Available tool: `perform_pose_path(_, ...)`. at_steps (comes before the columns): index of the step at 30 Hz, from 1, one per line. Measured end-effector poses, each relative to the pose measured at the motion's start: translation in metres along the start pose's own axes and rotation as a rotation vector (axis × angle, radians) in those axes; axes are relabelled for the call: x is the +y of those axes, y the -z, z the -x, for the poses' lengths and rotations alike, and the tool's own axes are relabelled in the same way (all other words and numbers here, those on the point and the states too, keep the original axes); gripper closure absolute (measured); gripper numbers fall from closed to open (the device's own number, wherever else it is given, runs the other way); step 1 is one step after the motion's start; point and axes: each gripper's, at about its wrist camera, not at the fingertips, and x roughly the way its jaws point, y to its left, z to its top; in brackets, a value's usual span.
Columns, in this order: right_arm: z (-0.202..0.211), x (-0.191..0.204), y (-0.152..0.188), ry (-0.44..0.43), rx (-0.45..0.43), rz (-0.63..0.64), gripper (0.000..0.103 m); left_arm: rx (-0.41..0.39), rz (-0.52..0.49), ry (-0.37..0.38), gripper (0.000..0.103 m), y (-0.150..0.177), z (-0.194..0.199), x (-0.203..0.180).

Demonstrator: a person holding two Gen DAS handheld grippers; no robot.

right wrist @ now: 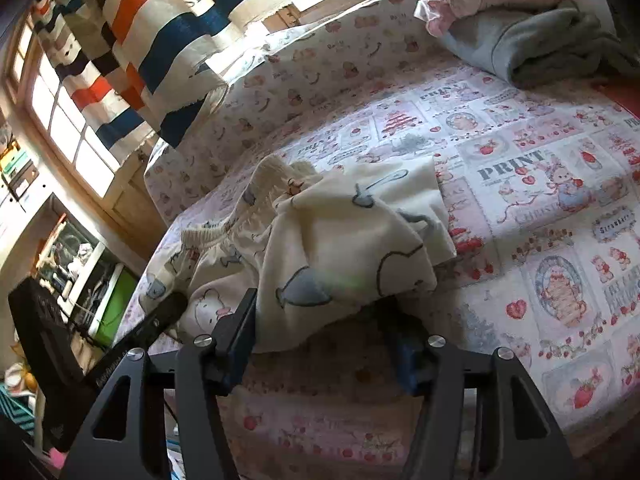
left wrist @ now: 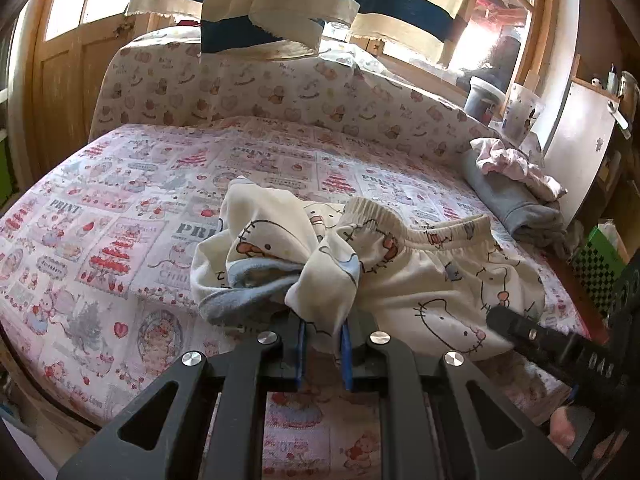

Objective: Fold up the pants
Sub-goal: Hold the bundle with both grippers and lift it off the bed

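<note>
Cream pants (left wrist: 424, 280) printed with cartoon cats lie crumpled on the patterned bed sheet (left wrist: 120, 220), with the elastic waistband at the far side. My left gripper (left wrist: 322, 324) is shut on a bunched fold of the pants, its blue pads pinching the cloth. In the right wrist view the pants (right wrist: 340, 240) drape over my right gripper (right wrist: 320, 312). Its jaws stand wide apart, and the cloth hangs loose between them without being pressed. The right fingertip is hidden under the fabric. One black finger of the right gripper also shows at the lower right of the left wrist view.
A folded grey garment (left wrist: 516, 204) with a pink cloth (left wrist: 512, 160) on top sits at the bed's right side. Striped fabric (left wrist: 300, 0) hangs over the padded headboard (left wrist: 240, 92). Cups (left wrist: 520, 112) stand on the sill, and a green box (left wrist: 600, 264) is beside the bed.
</note>
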Motion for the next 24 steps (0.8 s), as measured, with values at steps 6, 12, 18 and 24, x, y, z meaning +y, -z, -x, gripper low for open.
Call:
perform_pose_path(6,0.003,0.012,0.004,0.128,-0.170,0.026,0.035,0.011,0.008,0.007,0.090,0.002,0.001,0.003)
perform_pose_path(12,-0.003,0.029,0.007,0.167,-0.205,0.095,0.034,0.028,0.008,0.021,0.080,0.003,-0.001,0.005)
perform_pose_path(18,-0.005,0.023,0.004,0.121,-0.191,0.062,0.065,0.078,0.091,0.095,0.042,0.009,0.007,0.021)
perform_pose_path(24,-0.008,0.020,0.005,0.084,-0.189,0.062,0.069,0.095,0.208,0.195,0.035,0.004,-0.001,0.030)
